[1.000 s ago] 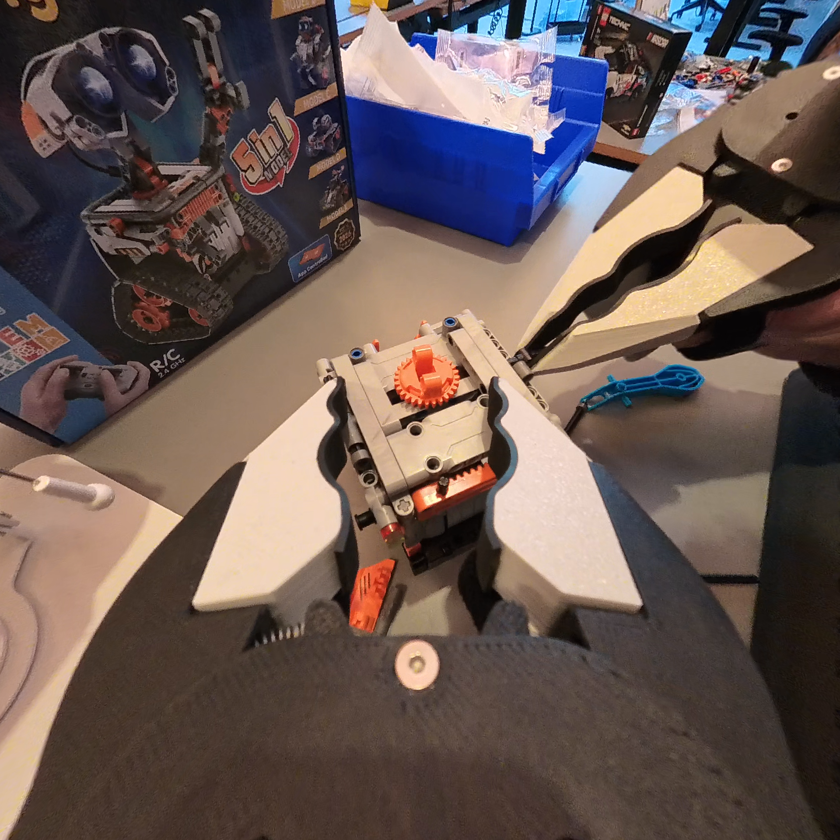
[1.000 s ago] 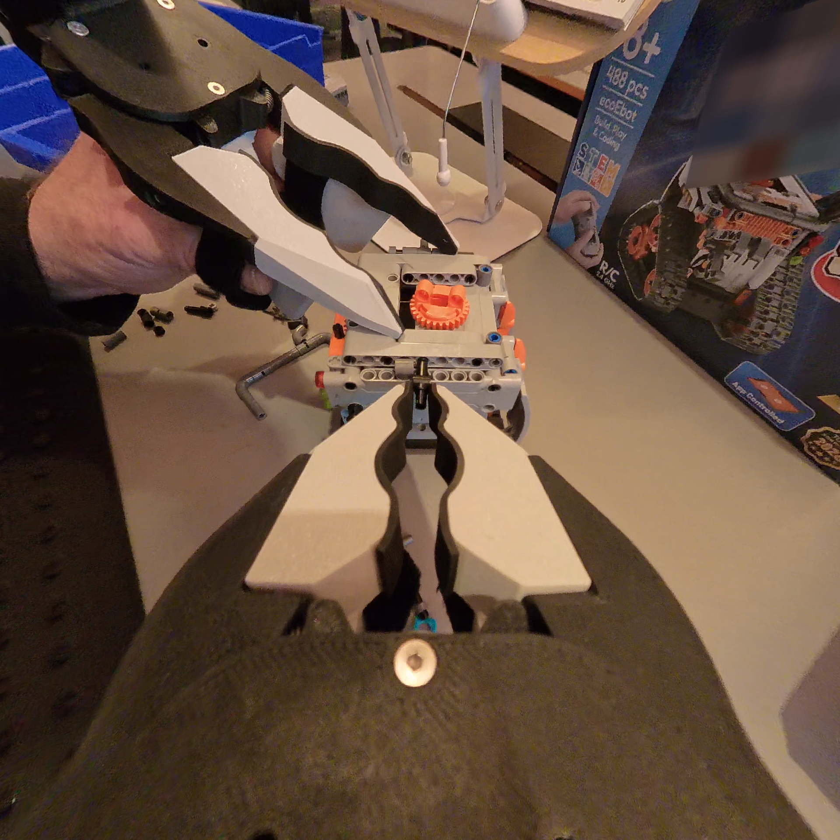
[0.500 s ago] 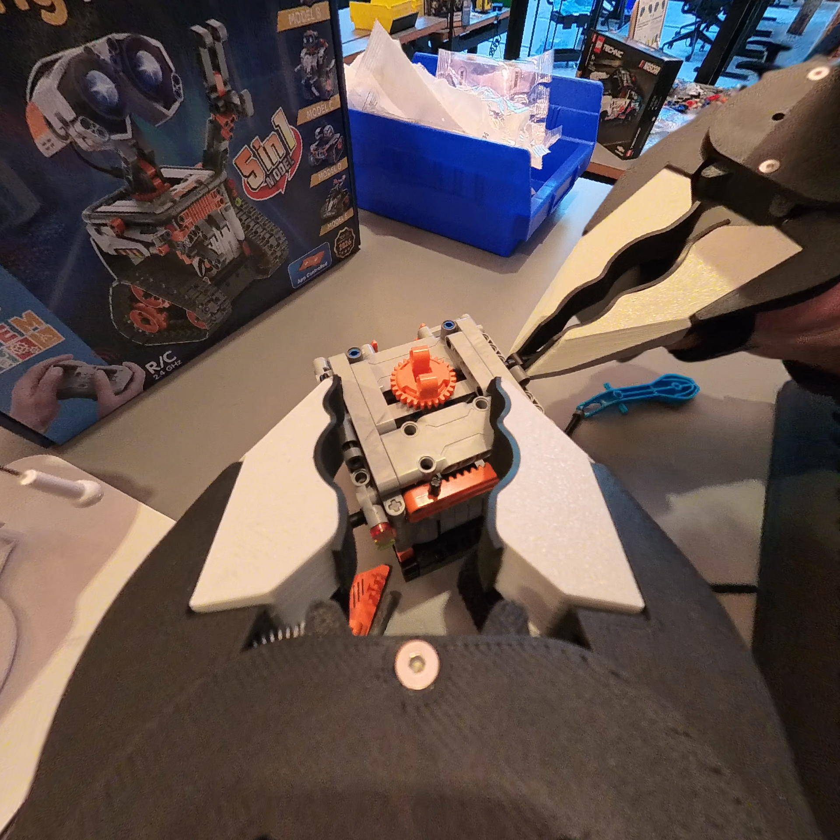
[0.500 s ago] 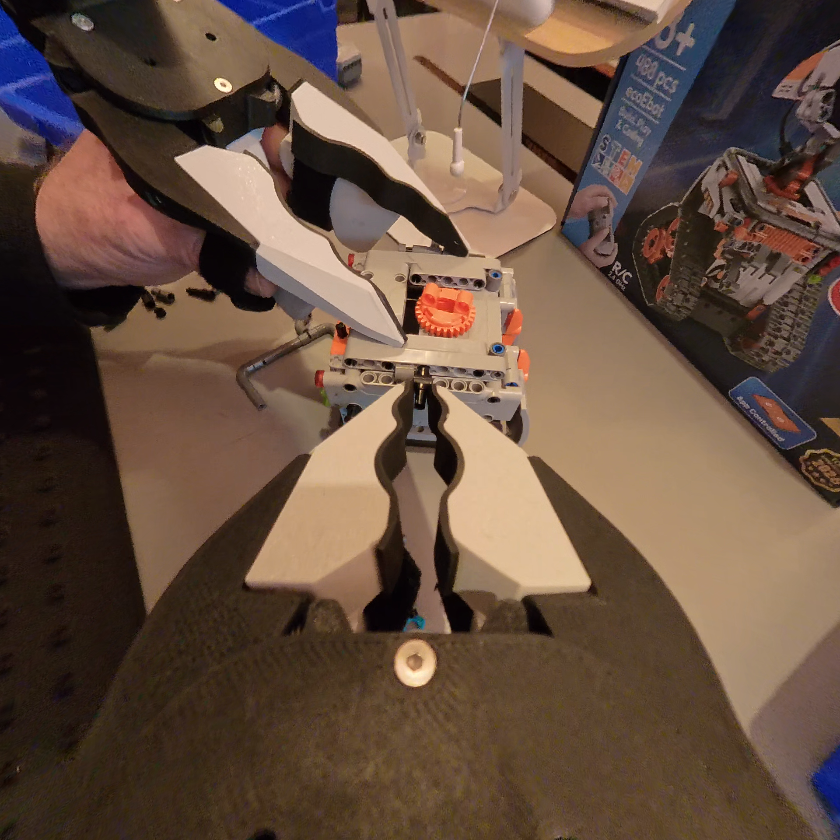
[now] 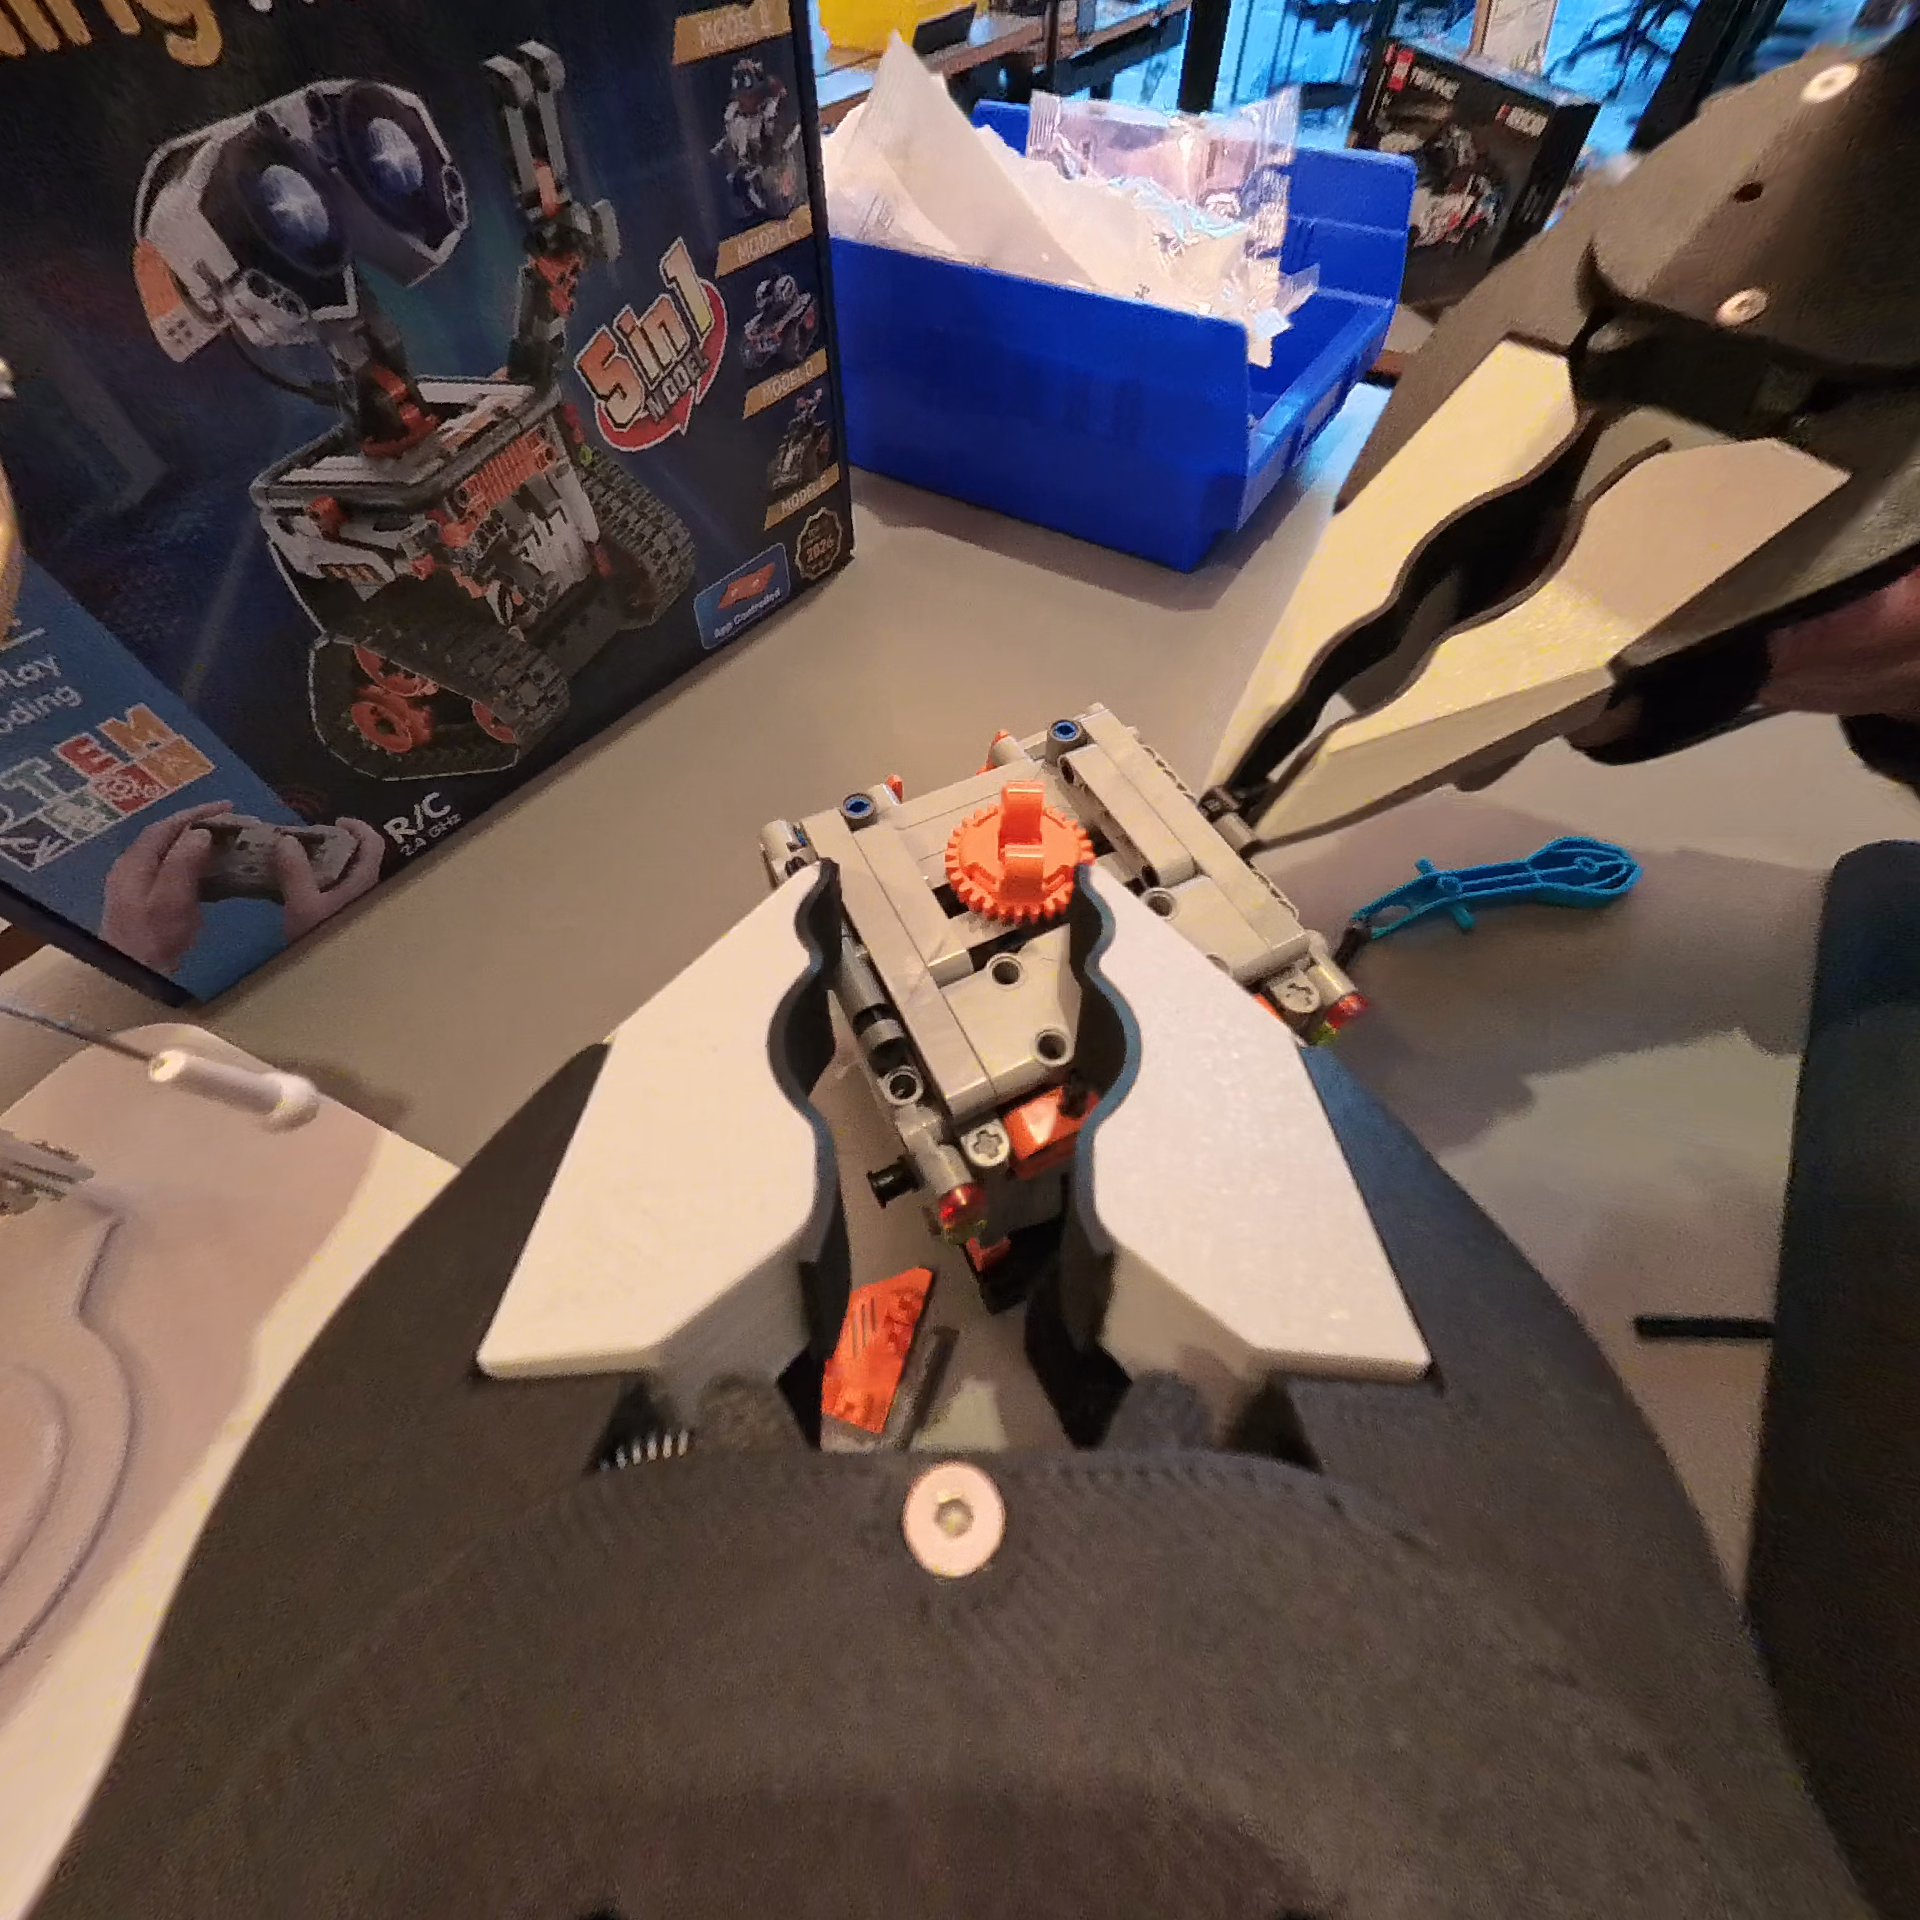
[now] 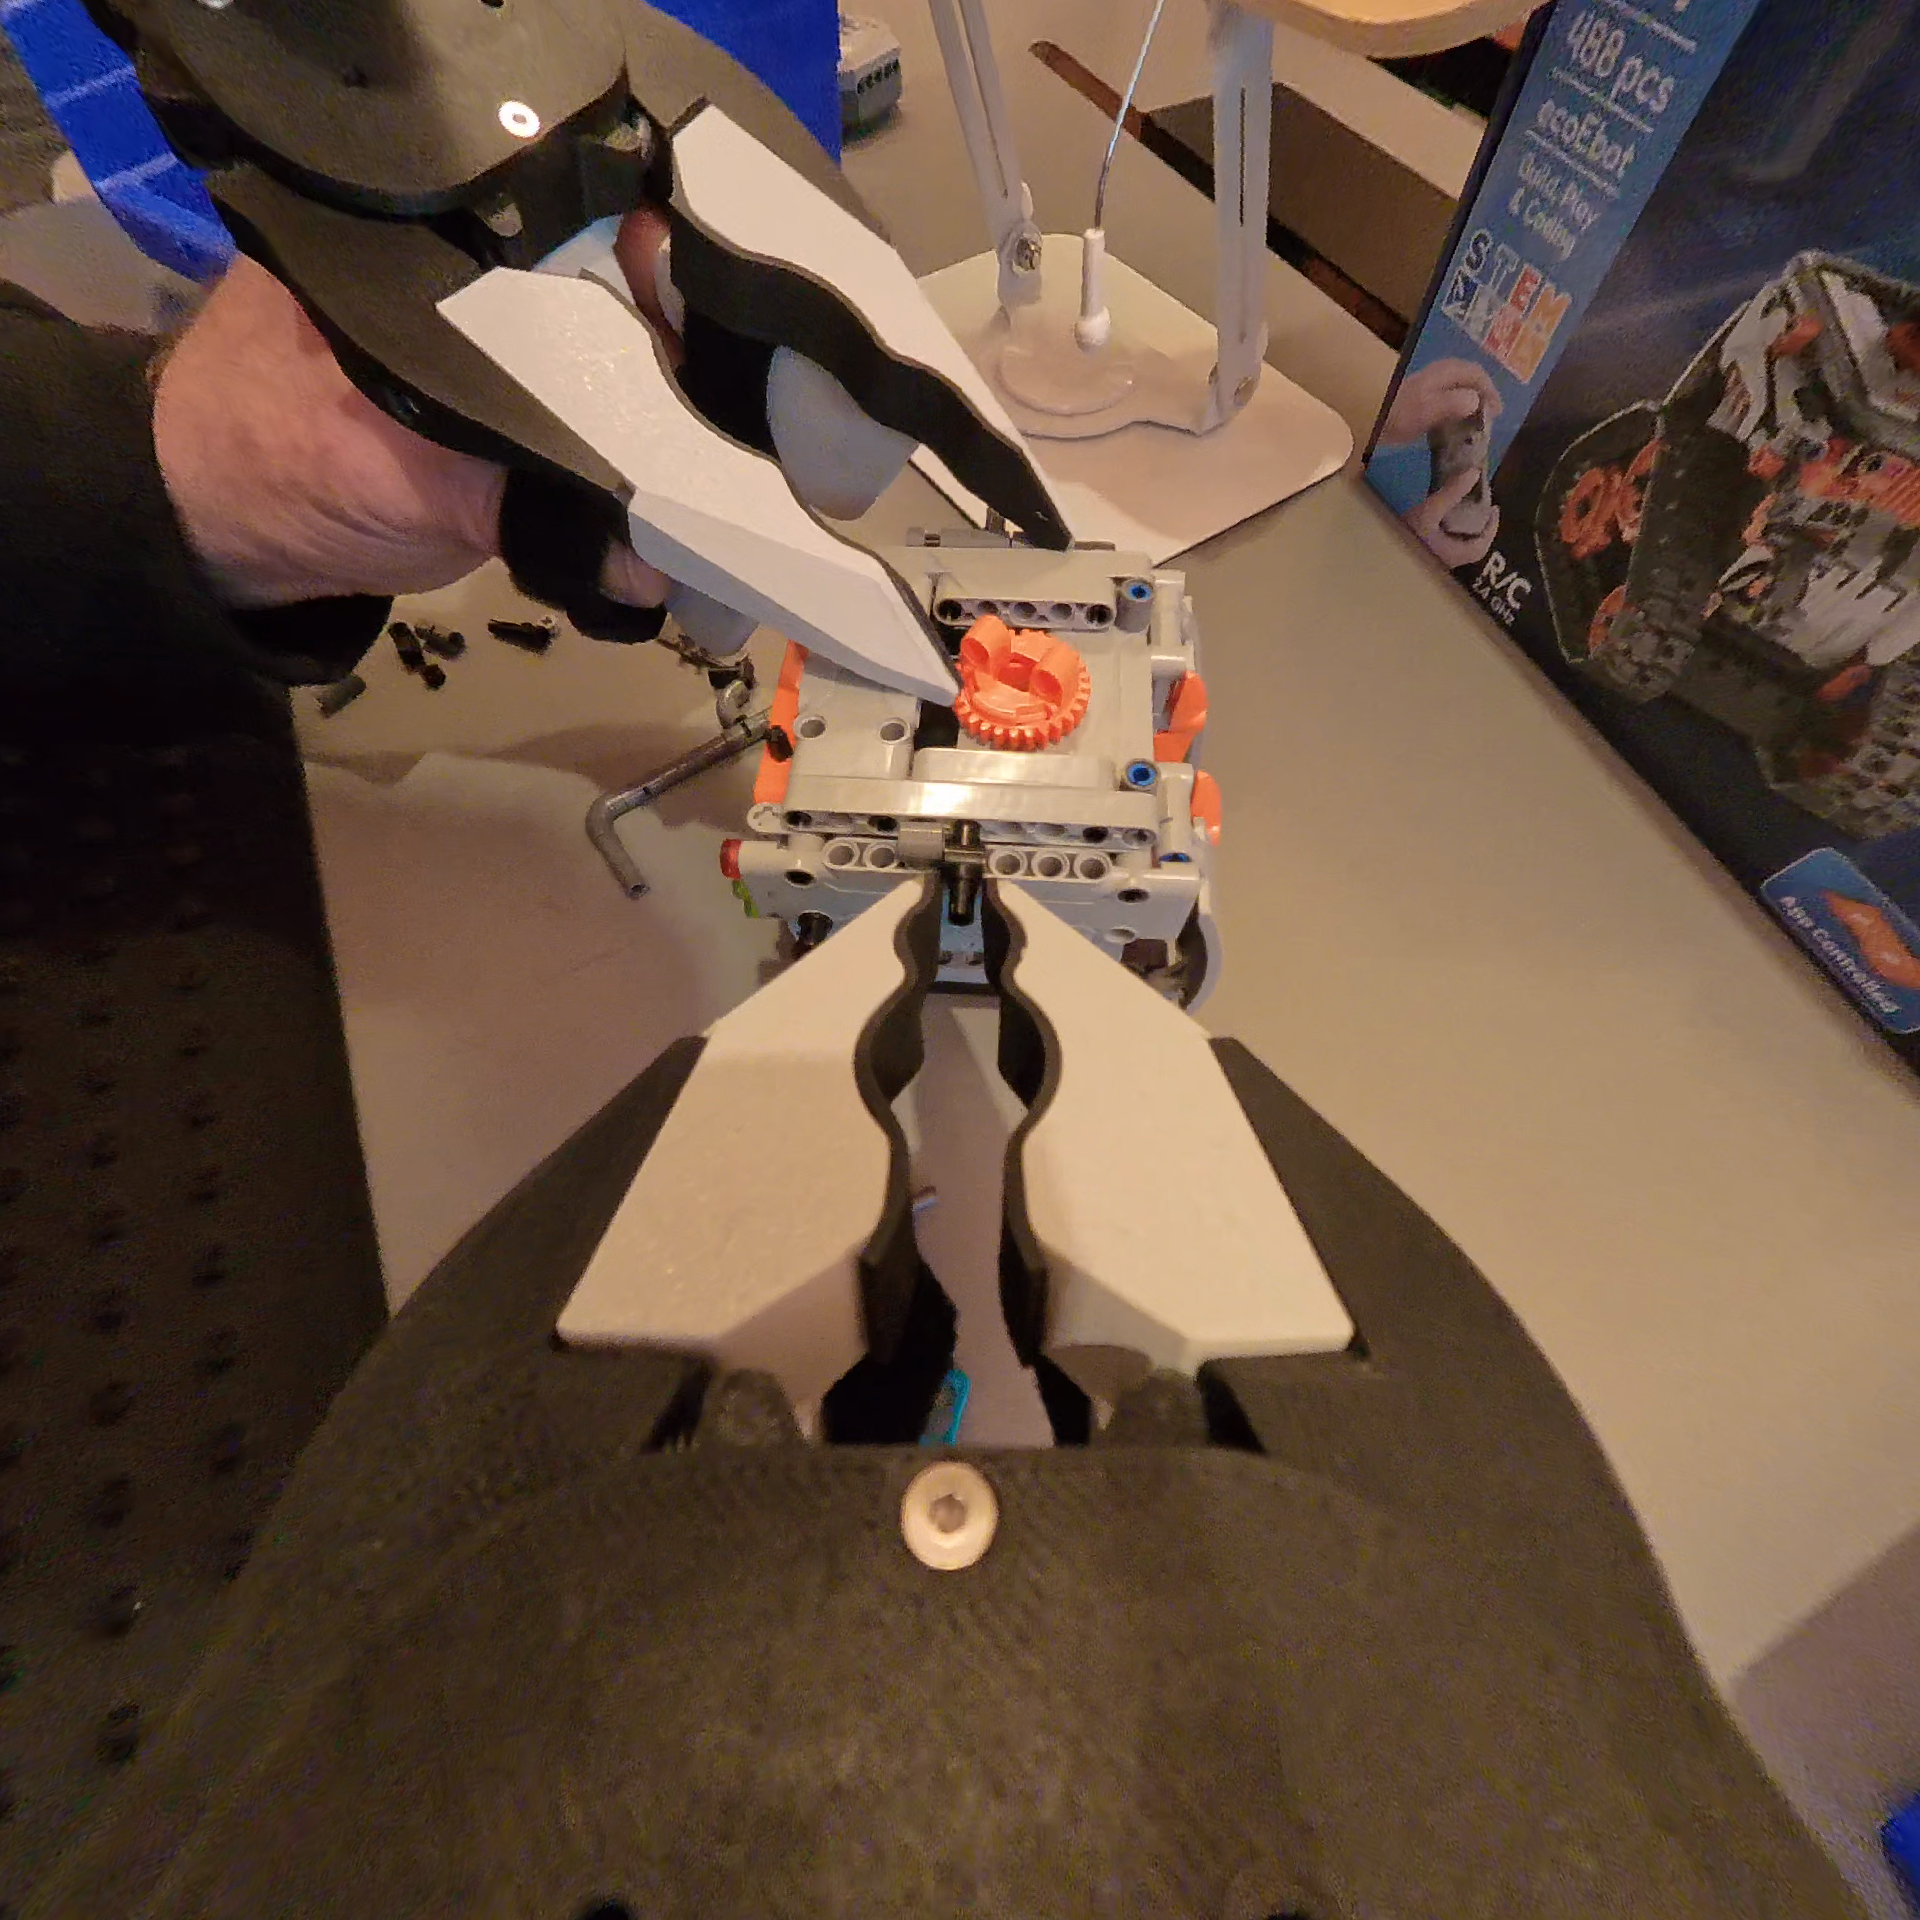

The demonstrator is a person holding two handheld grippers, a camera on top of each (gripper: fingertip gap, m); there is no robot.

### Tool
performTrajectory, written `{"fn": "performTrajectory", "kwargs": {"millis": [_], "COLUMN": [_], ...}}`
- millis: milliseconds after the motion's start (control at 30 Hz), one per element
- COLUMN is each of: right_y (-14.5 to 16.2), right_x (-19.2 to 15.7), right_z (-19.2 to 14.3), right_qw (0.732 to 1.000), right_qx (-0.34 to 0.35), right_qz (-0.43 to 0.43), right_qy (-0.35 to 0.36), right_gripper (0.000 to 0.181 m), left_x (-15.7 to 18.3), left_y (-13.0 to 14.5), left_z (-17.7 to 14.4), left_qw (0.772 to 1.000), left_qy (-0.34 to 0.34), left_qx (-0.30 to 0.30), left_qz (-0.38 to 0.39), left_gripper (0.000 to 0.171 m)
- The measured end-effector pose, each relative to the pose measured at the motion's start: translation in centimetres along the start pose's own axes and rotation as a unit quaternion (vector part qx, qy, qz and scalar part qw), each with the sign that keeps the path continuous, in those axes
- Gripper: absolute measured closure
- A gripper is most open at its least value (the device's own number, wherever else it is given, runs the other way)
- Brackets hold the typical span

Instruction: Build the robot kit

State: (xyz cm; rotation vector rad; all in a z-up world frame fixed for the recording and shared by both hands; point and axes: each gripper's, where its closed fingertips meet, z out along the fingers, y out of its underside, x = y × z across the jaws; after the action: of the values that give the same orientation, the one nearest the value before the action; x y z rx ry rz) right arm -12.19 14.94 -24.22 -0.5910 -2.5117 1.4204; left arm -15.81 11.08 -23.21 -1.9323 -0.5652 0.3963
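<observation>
A: What is the surface like?

B: A smooth grey tabletop in a dim workroom, with more desks and chairs far behind. A large dark-blue cardboard toy box printed with a tracked robot stands along one side, and a blue plastic bin stuffed with clear bags and paper sits behind the middle.

A: And in the middle?

B: A blocky grey brick-built assembly with an orange gear on top stands on the table. The left gripper straddles it, its pale fingers against the two flanks, pressed onto the block. The right gripper meets the block's near face with its tips nearly together about a small black pin that sticks out there; the tips seem to nip it, but contact is hard to confirm.

A: How much room is left around it?

B: Bare table lies between the block and the toy box. A white flat-footed lamp stand is beyond the block in the right wrist view. A bent grey metal hex key and scattered small black pins lie beside the block under the left gripper, and a thin turquoise plastic tool lies near the right gripper. A dark padded edge borders the table there.
</observation>
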Motion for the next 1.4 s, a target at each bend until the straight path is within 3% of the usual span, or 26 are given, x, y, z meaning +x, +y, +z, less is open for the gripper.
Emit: {"fn": "performTrajectory", "kwargs": {"millis": [367,867,1400], "right_y": [-0.5,0.1,-0.3], "right_x": [-0.2,-0.3,-0.7], "right_z": [-1.4,-1.6,-1.0], "right_qw": [0.999,1.000,1.000], "right_qx": [0.033,0.027,0.021], "right_qz": [0.010,0.010,0.010], "right_qy": [-0.001,0.010,-0.009], "right_gripper": [0.180,0.180,0.180], "left_x": [0.2,0.6,0.7], "left_y": [0.0,-0.1,-0.2], "left_z": [0.0,-0.1,0.1], "left_qw": [1.000,1.000,1.000], "left_qy": [0.004,-0.004,-0.010], "left_qx": [-0.001,0.009,0.014], "left_qz": [0.000,0.002,-0.005], "left_gripper": [0.134,0.138,0.131]}}
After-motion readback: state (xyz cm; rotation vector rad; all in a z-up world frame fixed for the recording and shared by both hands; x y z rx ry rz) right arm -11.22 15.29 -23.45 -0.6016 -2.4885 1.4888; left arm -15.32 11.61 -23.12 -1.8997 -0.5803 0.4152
